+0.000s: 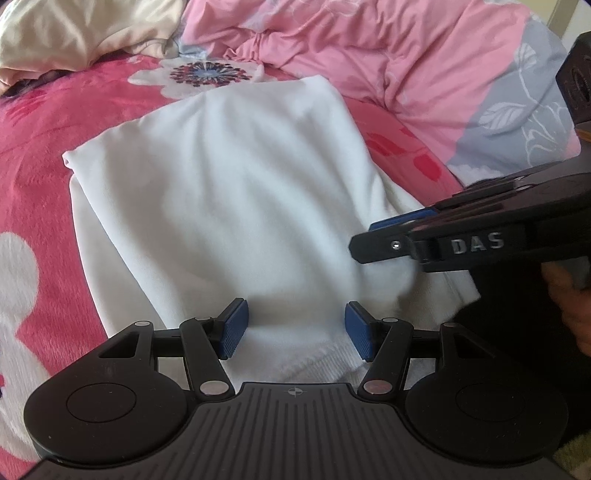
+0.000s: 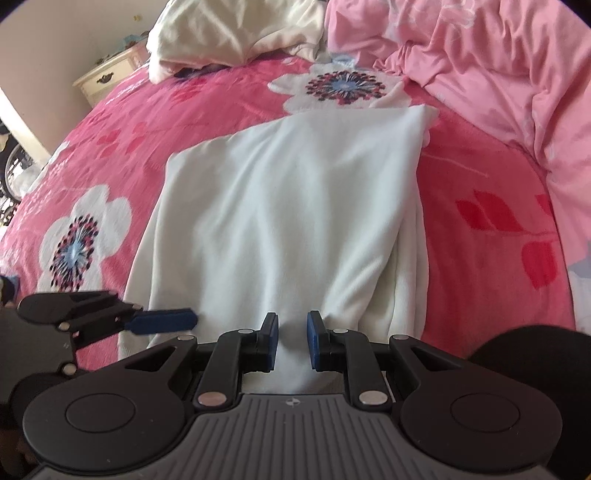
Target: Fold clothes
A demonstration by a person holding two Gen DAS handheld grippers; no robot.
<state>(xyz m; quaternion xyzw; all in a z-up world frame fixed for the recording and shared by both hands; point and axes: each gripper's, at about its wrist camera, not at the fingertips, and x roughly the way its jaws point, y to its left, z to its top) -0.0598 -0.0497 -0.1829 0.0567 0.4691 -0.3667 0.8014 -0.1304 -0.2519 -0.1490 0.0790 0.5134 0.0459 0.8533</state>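
Note:
A white garment [image 1: 236, 192] [image 2: 288, 206] lies folded in a long rectangle on a pink floral bedspread [image 1: 37, 155] [image 2: 122, 147]. My left gripper [image 1: 296, 328] stands open at the garment's near ribbed hem, with cloth lying between its blue pads [image 1: 234, 328] but not pinched. In the right wrist view the left gripper [image 2: 162, 319] shows side-on at the cloth's near left edge. My right gripper [image 2: 293, 341] has its jaws narrow, with a ridge of the white cloth squeezed between them at the near right end. It reaches in from the right [image 1: 369, 236] in the left wrist view.
A crumpled pink and grey quilt [image 1: 388, 62] [image 2: 498, 74] is heaped at the far right. Cream bedding [image 1: 74, 33] [image 2: 236, 33] is piled at the far left. A cream nightstand [image 2: 107, 77] stands past the bed's left edge. A person's hand [image 1: 569, 306] holds the right gripper.

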